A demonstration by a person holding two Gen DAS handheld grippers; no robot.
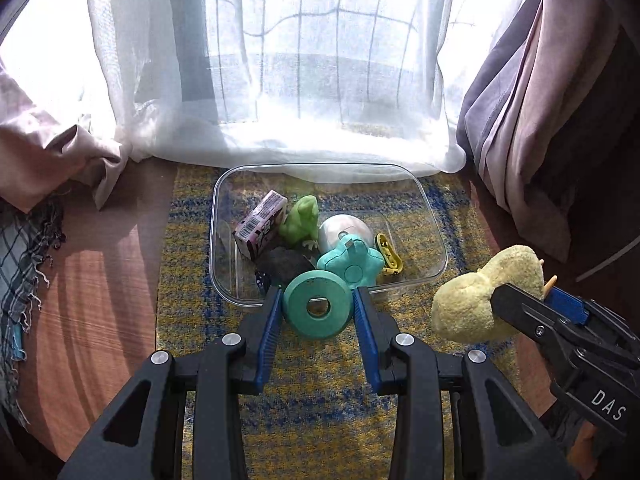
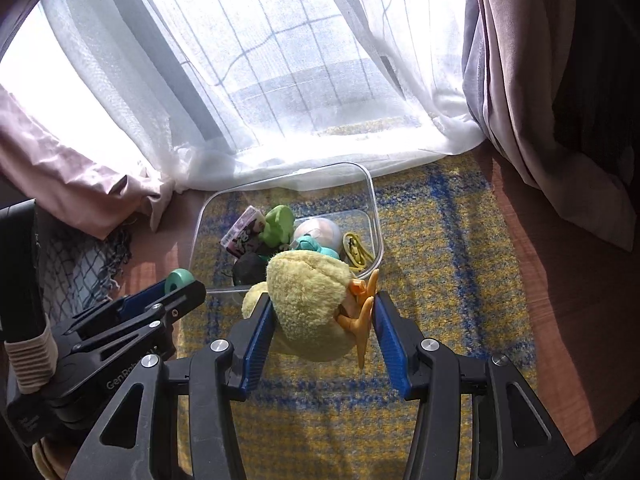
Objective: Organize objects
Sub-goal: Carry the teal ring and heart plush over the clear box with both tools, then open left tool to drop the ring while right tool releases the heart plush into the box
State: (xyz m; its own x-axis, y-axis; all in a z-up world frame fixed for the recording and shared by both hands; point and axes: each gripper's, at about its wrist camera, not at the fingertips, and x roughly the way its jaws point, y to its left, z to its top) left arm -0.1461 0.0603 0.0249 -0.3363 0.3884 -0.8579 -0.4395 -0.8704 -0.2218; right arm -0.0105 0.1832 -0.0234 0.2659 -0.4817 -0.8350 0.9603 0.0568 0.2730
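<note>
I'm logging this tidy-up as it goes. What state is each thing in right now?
Left claw: shut on the teal ring, held above the rug.
Right claw: shut on the plush duck.
Clear bin: open, no lid, partly filled.
Purple box: in the bin, tilted.
Green frog: in the bin.
Teal star: in the bin.

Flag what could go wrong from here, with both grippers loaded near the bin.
1. The left gripper pinches the teal ring only at its round rim, so it may slip or twist out.
2. The bin already holds a crowded pile; the ring could land on the star and roll off.
3. The right gripper holds the plush duck close beside the left one; the two may bump over the bin, and the soft plush may sag loose.
</note>
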